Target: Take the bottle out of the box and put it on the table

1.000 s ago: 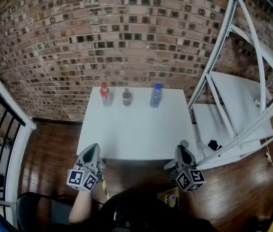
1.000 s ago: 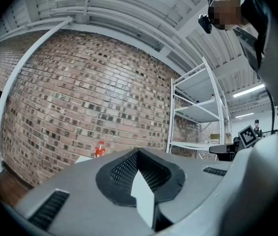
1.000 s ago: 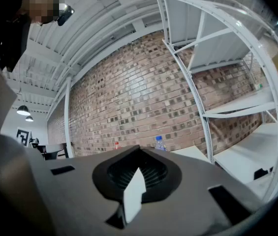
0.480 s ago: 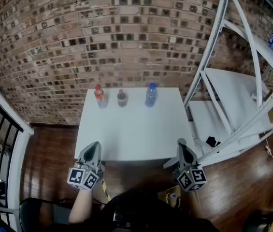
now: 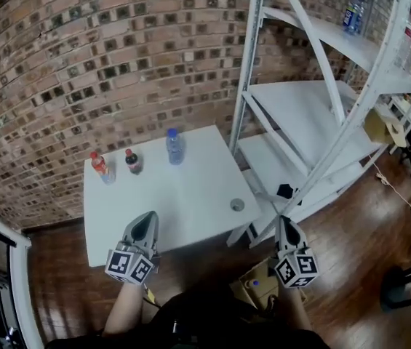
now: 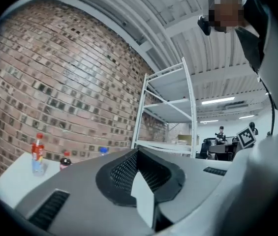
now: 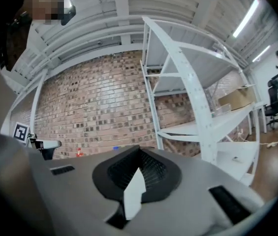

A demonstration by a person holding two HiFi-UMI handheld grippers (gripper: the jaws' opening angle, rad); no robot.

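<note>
Shut tight, nothing between the jaws: left claw (image 5: pixel 147 219), held low at the near edge of the white tabletop (image 5: pixel 183 202). Likewise closed and empty: right claw (image 5: pixel 285 224), off the tabletop's near right corner, over the wooden floor (image 5: pixel 358 267). Just beside and below the right claw, close to the body: cardboard box (image 5: pixel 265 273) on the floor, blue-capped bottle (image 5: pixel 254 283) inside, only its top showing. Along the tabletop's far edge, in a row: red-capped bottle (image 5: pixel 102 167), dark bottle (image 5: pixel 132 161), clear bottle (image 5: pixel 174 146). Near the right edge, a small round grey thing (image 5: pixel 237 204). Further right, a white shelf rack (image 5: pixel 314 115) against the brick wall (image 5: pixel 81 64).
</note>
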